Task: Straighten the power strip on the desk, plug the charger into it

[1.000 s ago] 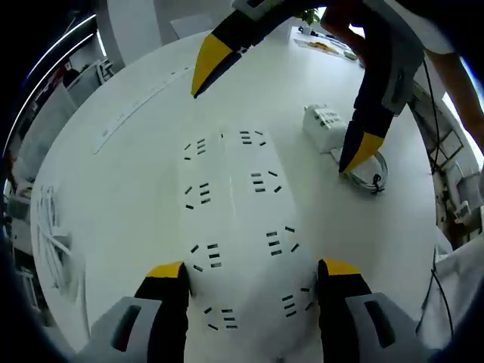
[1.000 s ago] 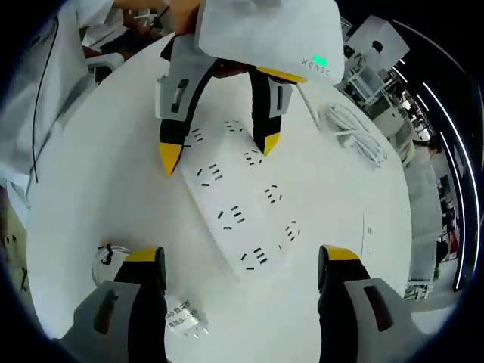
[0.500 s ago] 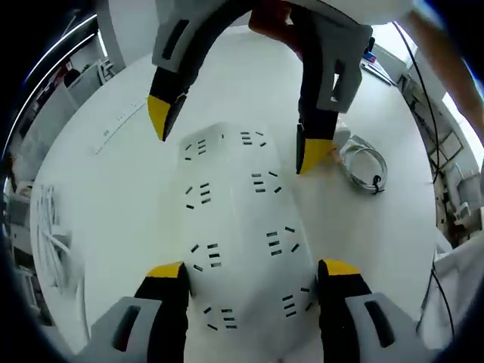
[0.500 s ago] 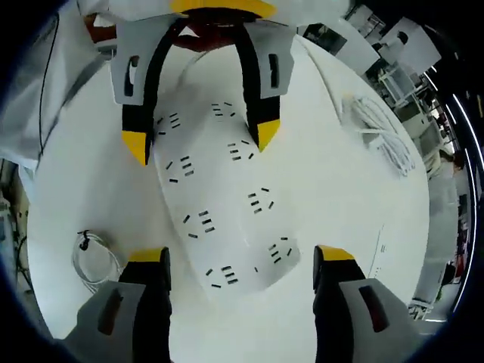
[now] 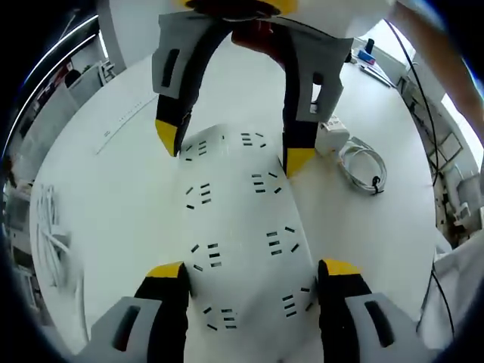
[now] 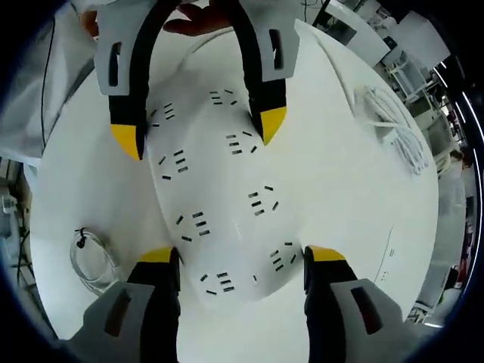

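Note:
The white power strip (image 5: 238, 219) lies flat on the round white desk (image 5: 113, 197), with two rows of sockets running away from my left gripper (image 5: 253, 271). That gripper is open, one jaw on each side of the strip's near end. My right gripper (image 5: 233, 148) comes in from the top, open, with its yellow tips flanking the far end. In the right gripper view the strip (image 6: 227, 197) runs between my right gripper (image 6: 241, 257) and the left gripper (image 6: 200, 132), both straddling it. The white charger (image 5: 330, 134) and its coiled cable (image 5: 364, 168) lie beside the strip's far end.
A bundled white cable (image 5: 49, 238) lies near the desk's left edge; it is also at the upper right as a cable bundle (image 6: 393, 128). The coiled charger cable (image 6: 91, 257) sits left of my right jaws. A ruler-like strip (image 5: 125, 117) lies at the back. A person's hand (image 6: 200, 15) shows.
My right gripper has come down from above the desk to the strip's far end, its jaws now either side of it. The charger shows again past its jaw. The left gripper stayed put.

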A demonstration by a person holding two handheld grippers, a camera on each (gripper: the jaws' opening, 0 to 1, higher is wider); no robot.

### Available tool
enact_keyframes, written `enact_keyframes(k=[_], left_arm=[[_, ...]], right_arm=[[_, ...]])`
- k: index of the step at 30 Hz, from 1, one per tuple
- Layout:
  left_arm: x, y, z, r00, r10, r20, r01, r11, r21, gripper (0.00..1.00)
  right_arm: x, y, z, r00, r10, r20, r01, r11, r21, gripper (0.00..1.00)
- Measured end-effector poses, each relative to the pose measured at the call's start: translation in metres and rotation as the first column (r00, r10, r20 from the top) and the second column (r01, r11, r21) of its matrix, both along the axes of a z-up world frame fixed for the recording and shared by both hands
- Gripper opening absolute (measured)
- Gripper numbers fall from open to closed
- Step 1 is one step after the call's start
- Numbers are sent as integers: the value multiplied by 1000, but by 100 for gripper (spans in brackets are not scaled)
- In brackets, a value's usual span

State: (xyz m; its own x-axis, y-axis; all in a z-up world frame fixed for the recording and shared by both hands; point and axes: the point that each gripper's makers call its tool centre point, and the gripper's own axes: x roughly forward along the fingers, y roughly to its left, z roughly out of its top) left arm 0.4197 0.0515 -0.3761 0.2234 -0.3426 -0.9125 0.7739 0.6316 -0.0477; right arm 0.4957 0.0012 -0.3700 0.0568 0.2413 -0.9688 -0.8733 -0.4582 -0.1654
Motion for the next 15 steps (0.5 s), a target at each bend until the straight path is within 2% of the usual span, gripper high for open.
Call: enact_keyframes(k=[15], left_arm=[[-1, -1, -1, 1000, -16, 10, 17, 1000, -24, 70]], right_arm=[[-3, -3, -1, 1000, -10, -1, 10, 1000, -1, 64]])
